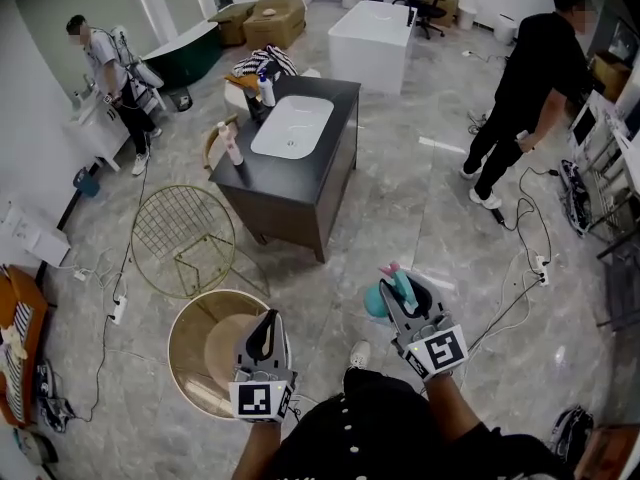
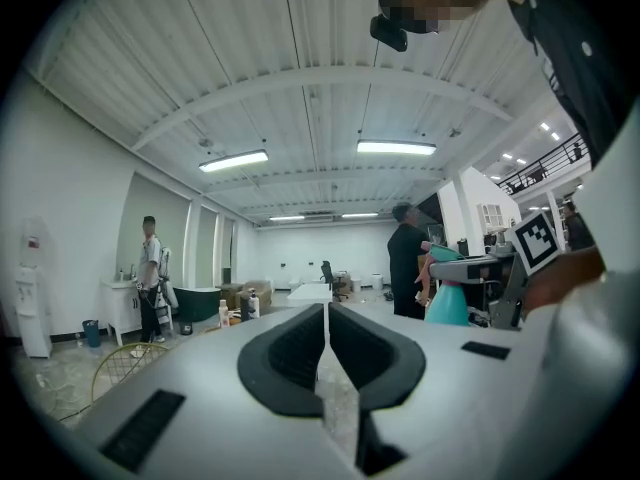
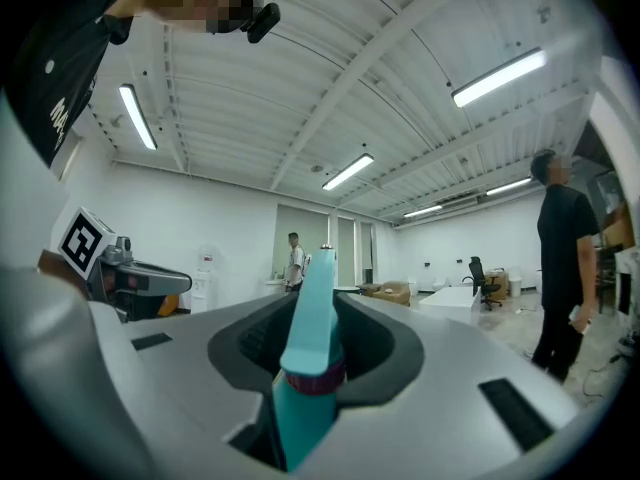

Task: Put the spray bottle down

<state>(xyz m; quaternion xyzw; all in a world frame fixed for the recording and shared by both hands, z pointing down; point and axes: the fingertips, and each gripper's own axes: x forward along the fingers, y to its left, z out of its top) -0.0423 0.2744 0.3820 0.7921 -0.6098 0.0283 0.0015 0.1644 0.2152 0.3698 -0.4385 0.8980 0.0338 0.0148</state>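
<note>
A teal spray bottle [image 1: 385, 293] with a pink trigger hangs in the air in front of the person, and my right gripper [image 1: 402, 298] is shut on it. In the right gripper view the bottle's teal head [image 3: 312, 328] with a dark red collar stands between the dark pads [image 3: 372, 353]. The left gripper view shows the same bottle [image 2: 449, 293] off to the right. My left gripper [image 1: 265, 340] is held level over a round basket, its jaws shut together with nothing between them. In its own view the left gripper [image 2: 326, 353] shows its pads meeting.
A dark vanity cabinet [image 1: 320, 173] with a white basin [image 1: 292, 126] and bottles [image 1: 232, 143] stands ahead. A gold wire chair [image 1: 185, 233] and a round basket [image 1: 195, 353] are at the left. Two people [image 1: 525, 93] stand farther off; cables [image 1: 520, 258] cross the floor.
</note>
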